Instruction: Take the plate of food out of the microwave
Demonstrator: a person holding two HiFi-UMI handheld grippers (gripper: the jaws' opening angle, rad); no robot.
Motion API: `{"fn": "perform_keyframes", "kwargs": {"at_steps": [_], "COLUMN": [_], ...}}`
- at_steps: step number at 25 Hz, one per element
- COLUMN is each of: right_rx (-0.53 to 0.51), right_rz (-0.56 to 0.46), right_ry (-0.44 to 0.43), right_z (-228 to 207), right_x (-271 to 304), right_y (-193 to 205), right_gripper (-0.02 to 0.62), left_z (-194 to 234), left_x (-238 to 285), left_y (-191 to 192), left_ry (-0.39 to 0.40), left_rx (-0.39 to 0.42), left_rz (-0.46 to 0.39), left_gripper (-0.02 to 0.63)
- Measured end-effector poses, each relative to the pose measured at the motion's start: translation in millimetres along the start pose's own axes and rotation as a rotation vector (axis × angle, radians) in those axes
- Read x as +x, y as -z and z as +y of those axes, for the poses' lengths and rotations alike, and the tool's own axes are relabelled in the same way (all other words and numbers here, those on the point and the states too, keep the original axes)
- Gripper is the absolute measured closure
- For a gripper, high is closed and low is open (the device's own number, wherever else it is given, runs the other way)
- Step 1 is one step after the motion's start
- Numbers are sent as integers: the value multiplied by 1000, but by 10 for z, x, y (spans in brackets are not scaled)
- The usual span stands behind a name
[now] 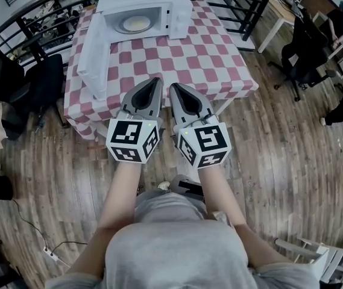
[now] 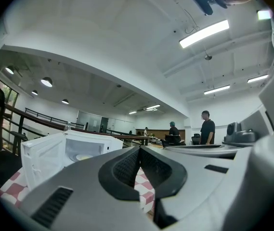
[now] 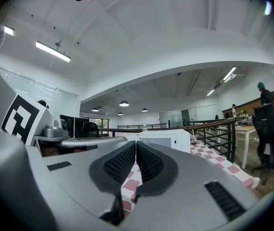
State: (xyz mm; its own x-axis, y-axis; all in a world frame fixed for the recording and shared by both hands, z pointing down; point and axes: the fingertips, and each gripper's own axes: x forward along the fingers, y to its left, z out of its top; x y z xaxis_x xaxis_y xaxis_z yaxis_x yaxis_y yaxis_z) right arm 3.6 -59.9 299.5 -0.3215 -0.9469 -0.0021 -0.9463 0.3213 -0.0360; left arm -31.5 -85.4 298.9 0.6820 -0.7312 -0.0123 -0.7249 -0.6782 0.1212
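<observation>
**Now: approach step, both grippers shut and empty, plate not yet reached**

Step in hand, as I judge it: the approach. At the far end of the checked table [image 1: 207, 65] sits the microwave [image 1: 159, 11], its door [image 1: 93, 56] swung wide to the left. Inside it lies the plate of food [image 1: 134, 23], untouched.

I have the left gripper [image 1: 157, 82] and the right gripper [image 1: 175, 88] side by side over the near table edge. Both point level at the microwave and are well short of it. Each gripper view shows the jaws pressed together with nothing between them. Only the checked cloth shows beyond the tips.

Next move, my reading: carry at least one gripper forward to the microwave's mouth, part its jaws before arrival, and take the plate by its near rim. The open door crowds the left side, so the left gripper needs care there. Keep the plate level on the way out, or the food may slide. I cannot tell what the food is.
</observation>
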Motion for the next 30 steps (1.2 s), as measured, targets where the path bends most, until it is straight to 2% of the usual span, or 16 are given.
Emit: {"fn": "perform_keyframes", "kwargs": {"at_steps": [6, 12, 30], "right_rx": [-4, -11, -16], "right_rz": [10, 19, 47], "right_ry": [-4, -21, -102], "right_z": [-46, -193, -780], "right_x": [104, 263, 1283], "right_y": [49, 108, 195], "right_gripper": [569, 569, 569], "left_z": [78, 195, 821], "left_x": [71, 247, 1157], "left_y": [52, 98, 217], "left_ry": [-17, -42, -132], "left_rx": [32, 26, 16], "left_rz": [11, 7, 39], "left_gripper": [603, 603, 603]}}
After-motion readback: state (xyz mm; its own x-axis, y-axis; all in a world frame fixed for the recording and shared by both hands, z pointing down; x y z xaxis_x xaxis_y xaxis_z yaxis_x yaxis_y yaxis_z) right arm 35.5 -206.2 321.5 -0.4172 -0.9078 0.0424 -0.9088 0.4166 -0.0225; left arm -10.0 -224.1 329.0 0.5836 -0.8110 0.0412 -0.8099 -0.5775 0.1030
